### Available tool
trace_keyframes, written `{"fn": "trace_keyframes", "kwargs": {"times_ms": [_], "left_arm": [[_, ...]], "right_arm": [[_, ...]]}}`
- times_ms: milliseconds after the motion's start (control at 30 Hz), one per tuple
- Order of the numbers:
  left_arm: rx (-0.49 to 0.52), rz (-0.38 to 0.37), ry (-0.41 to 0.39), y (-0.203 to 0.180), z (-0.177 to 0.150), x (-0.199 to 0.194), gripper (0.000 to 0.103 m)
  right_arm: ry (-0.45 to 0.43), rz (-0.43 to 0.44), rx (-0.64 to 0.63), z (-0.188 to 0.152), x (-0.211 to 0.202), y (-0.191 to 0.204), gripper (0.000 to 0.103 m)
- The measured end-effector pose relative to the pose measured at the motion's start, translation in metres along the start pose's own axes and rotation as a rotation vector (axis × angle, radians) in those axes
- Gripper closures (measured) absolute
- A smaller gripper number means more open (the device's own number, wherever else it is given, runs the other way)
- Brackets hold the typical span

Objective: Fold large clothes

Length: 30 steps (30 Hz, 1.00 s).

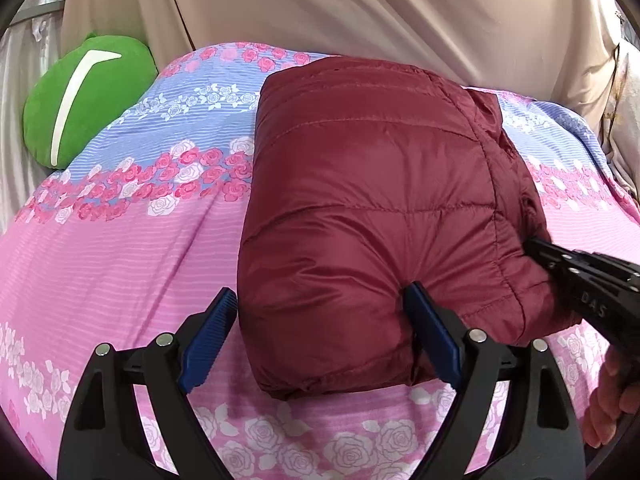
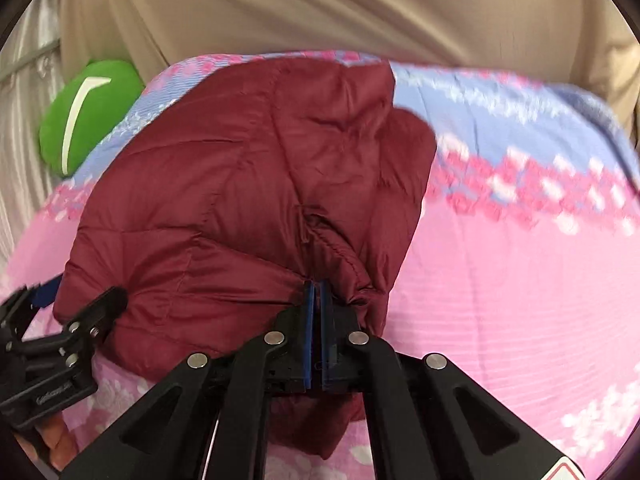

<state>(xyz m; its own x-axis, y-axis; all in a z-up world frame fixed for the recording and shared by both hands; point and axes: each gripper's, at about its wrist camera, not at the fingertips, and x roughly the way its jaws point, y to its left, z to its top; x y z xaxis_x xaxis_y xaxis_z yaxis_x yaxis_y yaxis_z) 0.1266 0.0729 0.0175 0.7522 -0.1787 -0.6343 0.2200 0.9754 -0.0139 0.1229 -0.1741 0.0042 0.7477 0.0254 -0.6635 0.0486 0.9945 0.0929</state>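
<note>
A maroon quilted puffer jacket (image 1: 372, 216) lies folded into a thick bundle on the floral bed sheet (image 1: 120, 248). My left gripper (image 1: 320, 300) stands wide open around the bundle's near left corner. Its right pad (image 1: 428, 328) dents the padding, and its left pad (image 1: 208, 328) sits just beside the jacket's edge. My right gripper (image 2: 318, 292) is shut, its blue pads pinching a fold at the jacket's (image 2: 248, 184) near right edge. It also shows at the right of the left wrist view as the right gripper (image 1: 534, 246), tips buried in the jacket's side. The right wrist view catches the left gripper (image 2: 68, 296) at the lower left.
A green cushion (image 1: 88, 100) with a white stripe rests at the far left of the bed. Beige fabric (image 1: 360, 8) hangs along the bed's far side. A person's hand (image 1: 612, 392) holds the right gripper. Pink sheet (image 2: 500, 280) lies bare to the jacket's right.
</note>
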Motion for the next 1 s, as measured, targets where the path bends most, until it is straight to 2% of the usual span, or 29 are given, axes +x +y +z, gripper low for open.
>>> {"fn": "trace_keyframes", "kwargs": {"times_ms": [100, 133, 200, 267, 300, 500, 700, 800, 1000], "left_arm": [[0.007, 0.018, -0.029, -0.002, -0.005, -0.005, 0.017], [0.001, 0.016, -0.039, -0.001, -0.006, -0.009, 0.016], [-0.022, 0.020, -0.062, 0.001, -0.012, -0.018, 0.009], [-0.042, 0.033, -0.068, 0.003, -0.018, -0.024, 0.008], [-0.053, 0.029, -0.068, 0.003, -0.022, -0.028, 0.008], [-0.076, 0.033, -0.075, 0.000, -0.042, -0.048, 0.008], [-0.075, 0.091, 0.007, -0.005, -0.057, -0.048, 0.008], [-0.066, 0.118, 0.019, -0.008, -0.059, -0.048, 0.008], [-0.030, 0.159, 0.038, -0.015, -0.062, -0.046, 0.008]], "right_arm": [[-0.019, 0.002, 0.035, -0.002, -0.015, -0.003, 0.103], [-0.036, -0.004, 0.040, -0.004, -0.023, -0.003, 0.098], [-0.079, -0.045, 0.031, -0.016, -0.045, -0.001, 0.087], [-0.112, -0.105, 0.014, -0.034, -0.060, 0.000, 0.058], [-0.115, -0.119, 0.004, -0.043, -0.064, 0.002, 0.055], [-0.064, -0.134, -0.034, -0.078, -0.065, 0.014, 0.046], [-0.014, -0.120, 0.004, -0.085, -0.060, 0.012, 0.041], [0.012, -0.115, 0.022, -0.089, -0.057, 0.011, 0.041], [0.008, -0.127, 0.013, -0.091, -0.058, 0.012, 0.038]]}}
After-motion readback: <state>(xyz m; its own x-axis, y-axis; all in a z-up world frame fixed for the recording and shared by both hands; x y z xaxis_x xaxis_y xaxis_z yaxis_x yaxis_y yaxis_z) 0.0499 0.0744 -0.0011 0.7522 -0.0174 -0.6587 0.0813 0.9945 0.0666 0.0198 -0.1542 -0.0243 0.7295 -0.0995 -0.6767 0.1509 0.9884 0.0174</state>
